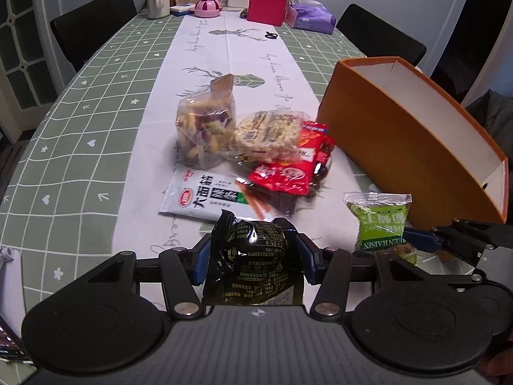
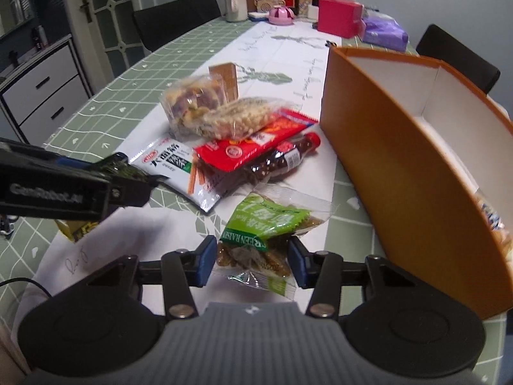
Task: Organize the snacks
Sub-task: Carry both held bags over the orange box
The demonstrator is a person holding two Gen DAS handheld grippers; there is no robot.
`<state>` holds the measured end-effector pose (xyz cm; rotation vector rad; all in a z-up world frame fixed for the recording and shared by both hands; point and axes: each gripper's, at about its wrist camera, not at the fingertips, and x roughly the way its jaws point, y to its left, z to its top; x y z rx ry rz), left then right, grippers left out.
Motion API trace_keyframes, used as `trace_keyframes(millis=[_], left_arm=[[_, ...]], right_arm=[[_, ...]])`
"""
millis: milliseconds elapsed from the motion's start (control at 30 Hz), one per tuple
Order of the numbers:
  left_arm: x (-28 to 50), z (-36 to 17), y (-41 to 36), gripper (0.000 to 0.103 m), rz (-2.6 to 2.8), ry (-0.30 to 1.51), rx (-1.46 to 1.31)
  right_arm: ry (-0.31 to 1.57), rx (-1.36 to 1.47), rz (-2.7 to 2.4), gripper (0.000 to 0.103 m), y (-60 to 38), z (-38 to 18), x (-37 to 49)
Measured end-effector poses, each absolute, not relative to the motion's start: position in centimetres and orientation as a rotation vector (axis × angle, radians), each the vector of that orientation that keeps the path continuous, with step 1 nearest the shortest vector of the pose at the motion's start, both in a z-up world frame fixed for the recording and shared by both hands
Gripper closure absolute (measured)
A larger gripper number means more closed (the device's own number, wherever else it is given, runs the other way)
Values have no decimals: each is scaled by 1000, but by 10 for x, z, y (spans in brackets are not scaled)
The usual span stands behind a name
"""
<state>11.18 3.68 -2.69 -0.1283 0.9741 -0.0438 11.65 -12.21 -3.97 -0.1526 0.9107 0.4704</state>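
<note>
The orange box [image 2: 400, 147] is cut off at the right edge; packets inside it [image 2: 493, 221] are blurred and unreadable.

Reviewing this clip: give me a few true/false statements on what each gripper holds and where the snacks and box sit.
1. The left gripper is clamped on a black packet. True.
2. The right gripper holds a red packet. False: a green raisin packet sits between its fingers.
3. The orange box stands right of the snack pile. True.
4. The white noodle-strip packet lies inside the box. False: it lies on the tablecloth.
</note>
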Motion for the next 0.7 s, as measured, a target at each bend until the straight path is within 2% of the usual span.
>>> trace_keyframes(millis=[400,700], left_arm=[[137,31,-15,41,-81,840,-265],[167,54,-69,41,-138,820,-336]], right_arm=[[804,-238,507,56,-188,44,135],[811,-359,433,56,-239,60,163]])
